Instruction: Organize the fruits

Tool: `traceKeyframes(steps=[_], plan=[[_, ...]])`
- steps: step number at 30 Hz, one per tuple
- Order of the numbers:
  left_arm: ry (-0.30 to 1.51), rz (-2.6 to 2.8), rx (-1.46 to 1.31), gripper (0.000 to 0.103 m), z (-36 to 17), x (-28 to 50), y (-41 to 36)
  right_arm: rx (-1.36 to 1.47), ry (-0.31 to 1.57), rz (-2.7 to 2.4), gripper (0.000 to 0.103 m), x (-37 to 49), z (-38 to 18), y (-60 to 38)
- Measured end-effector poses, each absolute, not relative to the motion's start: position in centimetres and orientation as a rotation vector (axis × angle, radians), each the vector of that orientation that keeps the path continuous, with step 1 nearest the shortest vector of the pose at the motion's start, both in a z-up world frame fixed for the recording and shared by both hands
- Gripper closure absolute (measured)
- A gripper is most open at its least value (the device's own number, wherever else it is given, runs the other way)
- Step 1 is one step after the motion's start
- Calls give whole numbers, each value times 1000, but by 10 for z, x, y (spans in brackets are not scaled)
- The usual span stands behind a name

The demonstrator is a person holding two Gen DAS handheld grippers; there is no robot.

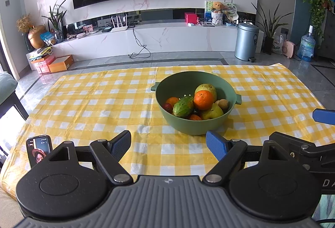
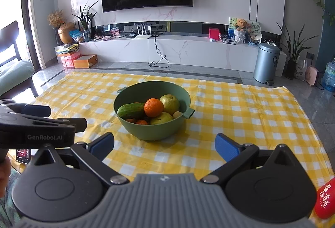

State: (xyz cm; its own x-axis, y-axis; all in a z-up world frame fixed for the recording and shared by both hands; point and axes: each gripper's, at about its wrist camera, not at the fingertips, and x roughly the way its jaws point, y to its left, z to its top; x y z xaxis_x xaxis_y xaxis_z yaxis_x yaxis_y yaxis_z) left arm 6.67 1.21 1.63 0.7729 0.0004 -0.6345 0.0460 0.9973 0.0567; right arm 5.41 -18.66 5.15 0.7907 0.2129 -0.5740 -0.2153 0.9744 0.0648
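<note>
Both claws (image 1: 168, 145) (image 2: 164, 147) near fruit bowl (image 1: 194, 123)

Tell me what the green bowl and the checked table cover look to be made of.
Green bowl: probably matte plastic, going by its even sage colour, dull sheen and moulded side handles; glazed ceramic can't be ruled out.
Table cover: looks like thin coated or plastic sheeting, with sharp fold creases and a slight gloss; it could be woven cloth.

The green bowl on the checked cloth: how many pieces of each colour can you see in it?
In the green bowl, counting only what shows; more may be hidden underneath:
Orange: 3
Yellow-green pears: 2
Dark green cucumber: 1
Red: 1
Small tan: 1
Total: 8
</note>
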Motion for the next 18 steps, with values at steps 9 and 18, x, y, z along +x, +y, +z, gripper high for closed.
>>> traceKeyframes(steps=[9, 18], plan=[[688, -23, 68, 8, 17, 67, 12, -6, 618, 232, 4, 54, 51, -186], [693, -23, 60, 8, 15, 65, 13, -5, 619, 233, 4, 54, 51, -185]])
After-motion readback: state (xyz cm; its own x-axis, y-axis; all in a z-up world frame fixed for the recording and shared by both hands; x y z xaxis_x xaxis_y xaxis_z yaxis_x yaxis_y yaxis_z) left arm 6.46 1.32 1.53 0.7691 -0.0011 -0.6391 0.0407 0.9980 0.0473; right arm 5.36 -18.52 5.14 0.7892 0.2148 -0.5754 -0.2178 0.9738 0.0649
